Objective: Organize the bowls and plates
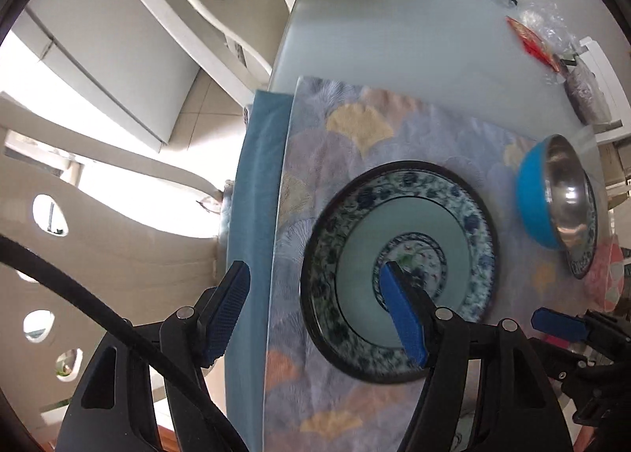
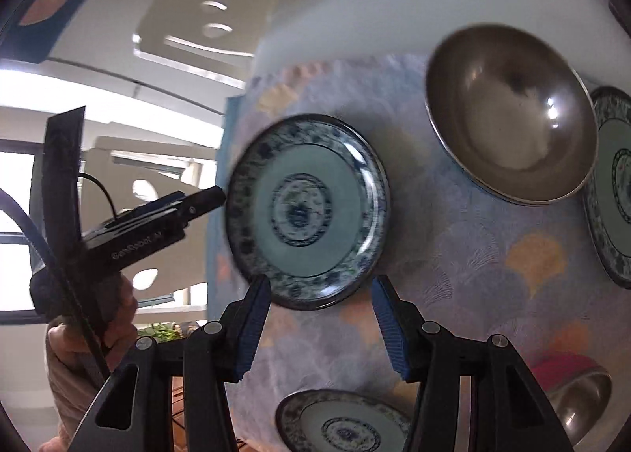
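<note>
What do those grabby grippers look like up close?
Each gripper is black plastic with silver round bolts at the joints. The left gripper and right gripper both have blue ridged fingers. A thick black cable runs past the left one, whose body bears pale lettering.

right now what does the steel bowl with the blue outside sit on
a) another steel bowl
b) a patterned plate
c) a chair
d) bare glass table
b: in the left wrist view the blue bowl leans on the rim of a blue-and-white patterned plate lying on the cloth.
</note>
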A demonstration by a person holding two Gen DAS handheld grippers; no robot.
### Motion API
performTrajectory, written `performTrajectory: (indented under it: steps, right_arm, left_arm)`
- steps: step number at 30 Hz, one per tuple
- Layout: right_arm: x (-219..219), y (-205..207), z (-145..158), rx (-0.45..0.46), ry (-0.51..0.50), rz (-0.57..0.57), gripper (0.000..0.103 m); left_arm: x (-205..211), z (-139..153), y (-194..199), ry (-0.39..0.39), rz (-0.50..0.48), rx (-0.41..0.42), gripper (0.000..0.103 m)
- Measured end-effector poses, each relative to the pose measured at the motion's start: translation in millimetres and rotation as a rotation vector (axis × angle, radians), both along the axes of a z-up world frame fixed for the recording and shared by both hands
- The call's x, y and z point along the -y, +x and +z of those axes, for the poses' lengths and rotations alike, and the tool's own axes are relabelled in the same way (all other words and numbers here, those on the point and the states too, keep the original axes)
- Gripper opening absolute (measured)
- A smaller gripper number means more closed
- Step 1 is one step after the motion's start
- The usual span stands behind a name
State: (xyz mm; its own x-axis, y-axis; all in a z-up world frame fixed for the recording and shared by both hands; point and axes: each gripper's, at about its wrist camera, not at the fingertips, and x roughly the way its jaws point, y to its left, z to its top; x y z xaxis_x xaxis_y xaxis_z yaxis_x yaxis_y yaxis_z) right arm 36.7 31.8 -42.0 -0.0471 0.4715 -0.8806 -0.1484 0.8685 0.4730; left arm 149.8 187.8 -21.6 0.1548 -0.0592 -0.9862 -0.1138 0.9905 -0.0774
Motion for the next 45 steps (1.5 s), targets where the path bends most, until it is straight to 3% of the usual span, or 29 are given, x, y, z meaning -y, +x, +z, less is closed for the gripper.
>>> performTrajectory:
  steps: [11,18,39,45]
  right_arm:
    - [-12.8,24.2,-45.6,-0.053,-0.062,-0.003,0.051]
    - [-12.0,30.5,-62.7,-0.066,-0.089,-0.036,0.051]
    - [-36.5,45.9,-65.9,-0.052,-0.09,-0.007,0.052]
    - [-42.9,44.9,-65.2,-0.047,-0.107,0.001,0.051]
  left_arm:
    - [4.2,-39.4,10.3,-0.034,-0.02,-0.074,0.067]
    - [16.2,-41.6,9.1,0.003,-0.059,-0.071,0.067]
    - [50.4,-37.3,1.6,0.059,-0.15,-0.051,0.067]
    - [62.3,-30.2,-3.0,0.043,-0.164,-0.039,0.066]
